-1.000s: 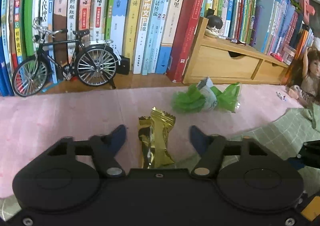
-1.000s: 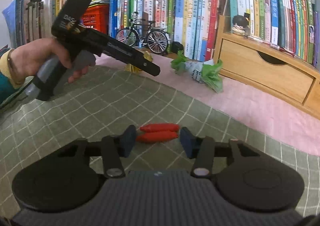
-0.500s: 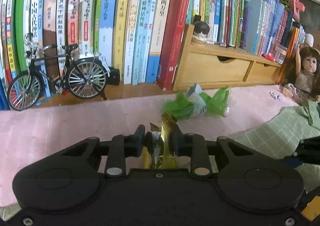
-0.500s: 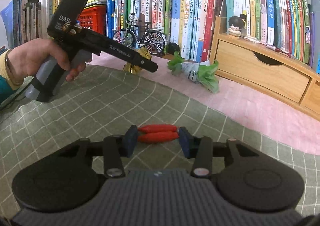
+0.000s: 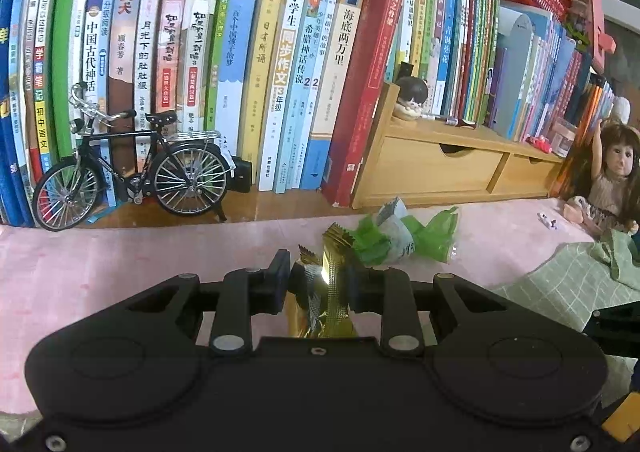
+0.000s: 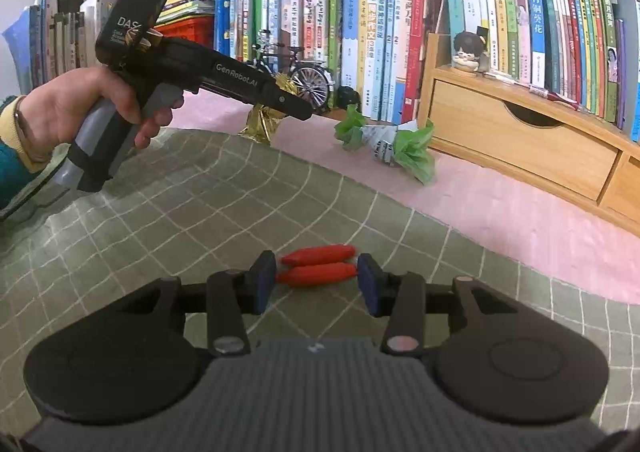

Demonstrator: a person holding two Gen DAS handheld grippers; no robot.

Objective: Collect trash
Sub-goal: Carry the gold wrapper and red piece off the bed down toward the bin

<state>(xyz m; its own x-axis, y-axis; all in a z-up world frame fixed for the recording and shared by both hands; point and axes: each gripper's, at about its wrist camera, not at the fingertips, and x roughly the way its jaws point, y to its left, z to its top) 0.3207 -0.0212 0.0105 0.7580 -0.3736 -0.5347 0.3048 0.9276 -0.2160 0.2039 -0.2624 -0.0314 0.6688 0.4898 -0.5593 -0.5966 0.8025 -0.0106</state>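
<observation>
Left gripper point(image 5: 318, 280), its body printed "GenRobot.AI" and "DAS", pinches the gold wrapper point(image 5: 334, 292) just above the pink desk point(image 5: 120, 264). Right gripper point(image 6: 316, 278) is spread either side of two red wrappers point(image 6: 318, 266) lying on the green checked cloth point(image 6: 200, 203). A green-and-white wrapper point(image 6: 386, 143) lies on the desk before book spines, one reading "海底两万里" point(image 5: 343, 35).

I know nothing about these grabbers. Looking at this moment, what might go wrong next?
The left gripper pinches the crinkly gold wrapper only near its top, so the slick foil might slip out when lifted. The green wrapper lies just behind and could get nudged. The right gripper is open around two small red pieces on the checked cloth; closing might pinch one and push the other away.
</observation>
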